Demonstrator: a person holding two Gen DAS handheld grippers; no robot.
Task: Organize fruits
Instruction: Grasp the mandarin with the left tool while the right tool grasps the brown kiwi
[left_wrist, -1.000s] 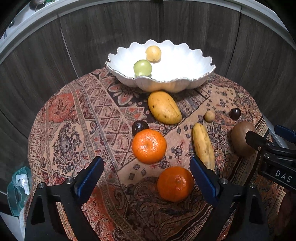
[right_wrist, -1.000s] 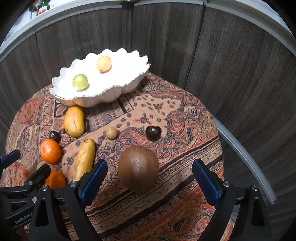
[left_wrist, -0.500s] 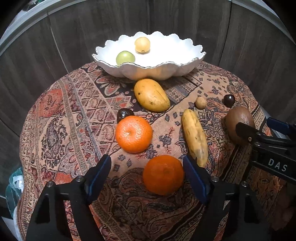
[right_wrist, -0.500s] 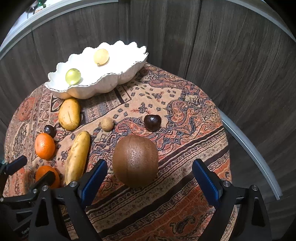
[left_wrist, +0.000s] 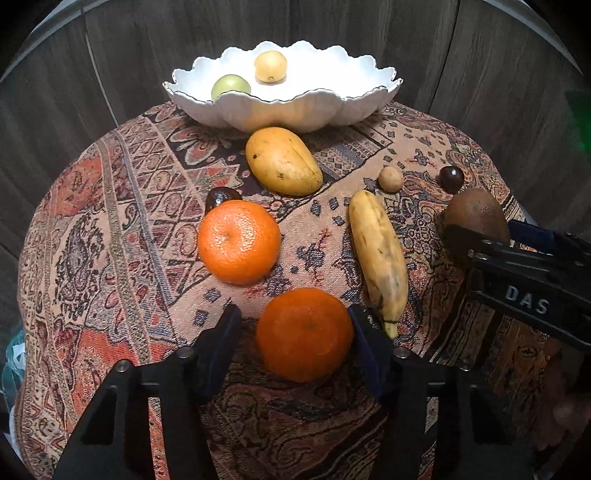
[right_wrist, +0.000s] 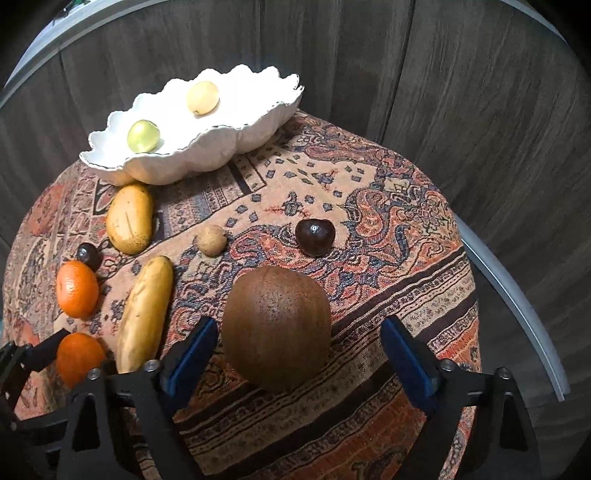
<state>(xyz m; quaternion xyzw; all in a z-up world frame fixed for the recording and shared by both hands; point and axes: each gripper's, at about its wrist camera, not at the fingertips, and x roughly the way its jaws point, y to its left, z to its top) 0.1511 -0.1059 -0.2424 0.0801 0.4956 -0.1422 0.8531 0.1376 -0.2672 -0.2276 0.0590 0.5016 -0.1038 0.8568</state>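
Two fruits are being taken at once. Near the table's front edge, the closest orange (left_wrist: 304, 334) is sitting between the left gripper (left_wrist: 295, 332), whose jaws have just been closing; the right pad looks to be touching, the left is just clear. It is probably firm and light, best held across its middle. The brown fruit (right_wrist: 276, 328), likely hard and smooth, is sitting between the right gripper (right_wrist: 297, 350), also narrowing, not yet touching. Beyond, the white bowl (left_wrist: 369, 96) is waiting on the patterned cloth (left_wrist: 110, 221).
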